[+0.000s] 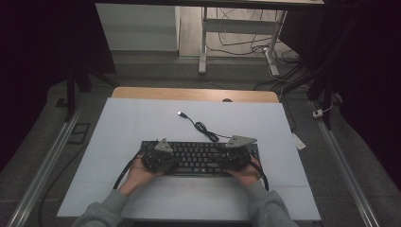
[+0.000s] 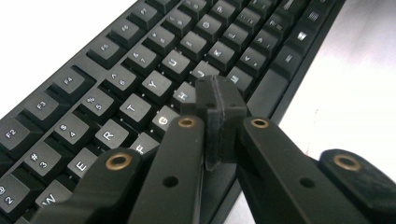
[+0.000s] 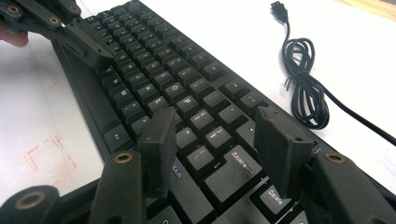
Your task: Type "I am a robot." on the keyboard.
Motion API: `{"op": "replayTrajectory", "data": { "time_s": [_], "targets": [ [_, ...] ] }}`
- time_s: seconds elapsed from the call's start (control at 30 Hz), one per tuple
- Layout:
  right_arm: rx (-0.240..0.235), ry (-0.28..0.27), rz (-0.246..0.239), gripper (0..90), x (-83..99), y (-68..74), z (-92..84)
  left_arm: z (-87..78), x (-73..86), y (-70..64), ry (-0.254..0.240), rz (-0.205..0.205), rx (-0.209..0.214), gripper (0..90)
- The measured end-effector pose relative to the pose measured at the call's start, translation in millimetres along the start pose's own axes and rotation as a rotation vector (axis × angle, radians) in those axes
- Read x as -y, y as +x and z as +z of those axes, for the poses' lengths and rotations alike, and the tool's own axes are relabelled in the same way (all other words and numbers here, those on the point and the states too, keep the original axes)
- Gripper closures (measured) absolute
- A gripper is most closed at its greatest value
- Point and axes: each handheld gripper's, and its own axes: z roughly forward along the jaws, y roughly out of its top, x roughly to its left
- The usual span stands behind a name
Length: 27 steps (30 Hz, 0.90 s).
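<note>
left hand-held gripper (image 2: 219, 100), jaws pressed together and empty, tip just over the keyboard (image 2: 140, 88) middle rows; keyboard long axis runs left-right; right hand-held gripper (image 3: 212, 140) spread.

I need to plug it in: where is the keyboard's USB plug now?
In the high view, the USB plug lies on the white mat, beyond the keyboard, left of centre.

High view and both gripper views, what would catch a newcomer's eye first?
The black keyboard near the front of the white table, with a hand-held pair of tongs poised over each end. The left tongs are shut, tips over the middle letter keys; the right tongs stand open above the Enter key. Its cable lies coiled behind.
</note>
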Motion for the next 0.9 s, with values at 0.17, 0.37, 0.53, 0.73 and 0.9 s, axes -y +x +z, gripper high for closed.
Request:
{"op": "replayTrajectory", "data": {
  "time_s": [0.17,0.37,0.53,0.73,0.9],
  "targets": [
    [0.000,0.000,0.000,48.9,0.1,-0.3,0.0,1.6,0.4,0.1,0.017,0.003,-0.005,88.8],
    [-0.001,0.002,-0.001,48.9,0.2,-0.1,0.3,2.8,0.4,-0.7,0.025,0.008,-0.012,88.8],
    [-0.002,0.003,-0.001,48.9,0.3,-0.2,0.5,4.2,0.8,0.1,0.031,0.003,-0.013,88.8],
    [-0.005,-0.001,0.002,48.8,-0.1,0.2,0.4,5.0,1.0,-0.2,0.028,0.002,-0.013,89.0],
    [-0.006,-0.009,0.006,48.9,0.0,-0.1,0.3,-6.4,-0.6,2.2,-0.037,-0.013,-0.002,88.9]
  ]
}}
